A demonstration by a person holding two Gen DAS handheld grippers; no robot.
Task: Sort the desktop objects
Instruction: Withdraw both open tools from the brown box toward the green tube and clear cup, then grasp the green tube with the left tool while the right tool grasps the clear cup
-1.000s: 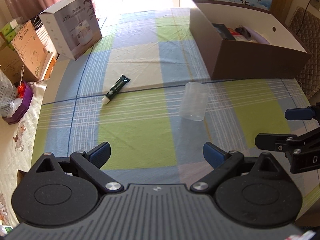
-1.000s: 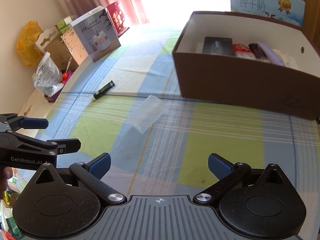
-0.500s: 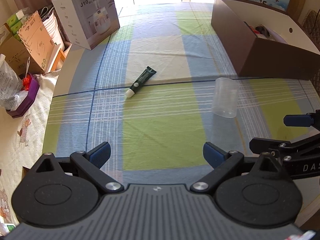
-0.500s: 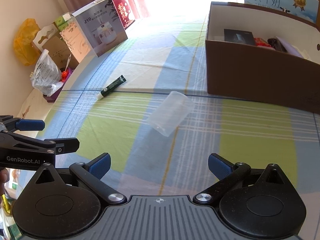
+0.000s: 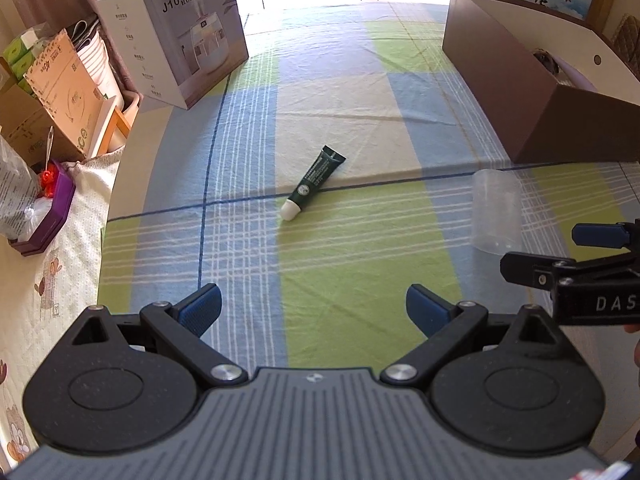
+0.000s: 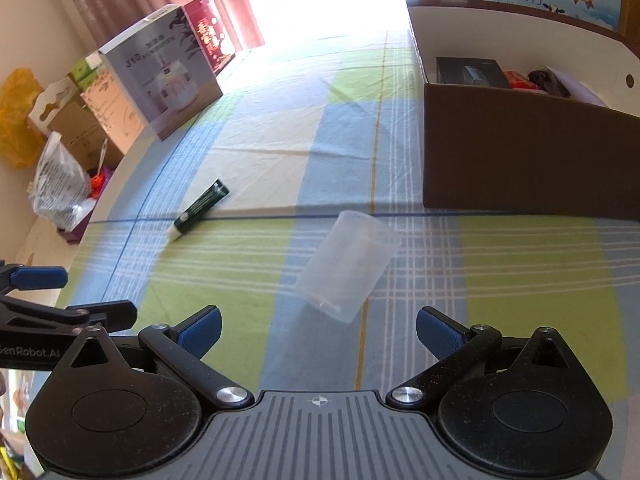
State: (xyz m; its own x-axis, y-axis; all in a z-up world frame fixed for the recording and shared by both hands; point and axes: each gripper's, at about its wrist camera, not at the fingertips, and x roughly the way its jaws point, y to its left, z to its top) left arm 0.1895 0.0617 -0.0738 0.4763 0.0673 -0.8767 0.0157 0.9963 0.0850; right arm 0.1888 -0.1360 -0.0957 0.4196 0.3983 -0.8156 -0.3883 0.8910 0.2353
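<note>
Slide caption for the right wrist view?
Open right gripper faces a toppled clear cup; green tube beyond.

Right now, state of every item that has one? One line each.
Left hand-held gripper: open, empty, above the cloth.
Right hand-held gripper: open, empty, facing the cup.
Cup: clear, on its side, looks empty.
Tube: lying flat, white cap on.
Brown box: open top, items already inside.
Humidifier box: upright, looks closed.

Bright window glare behind; sharp, fisheye-warped edges.
</note>
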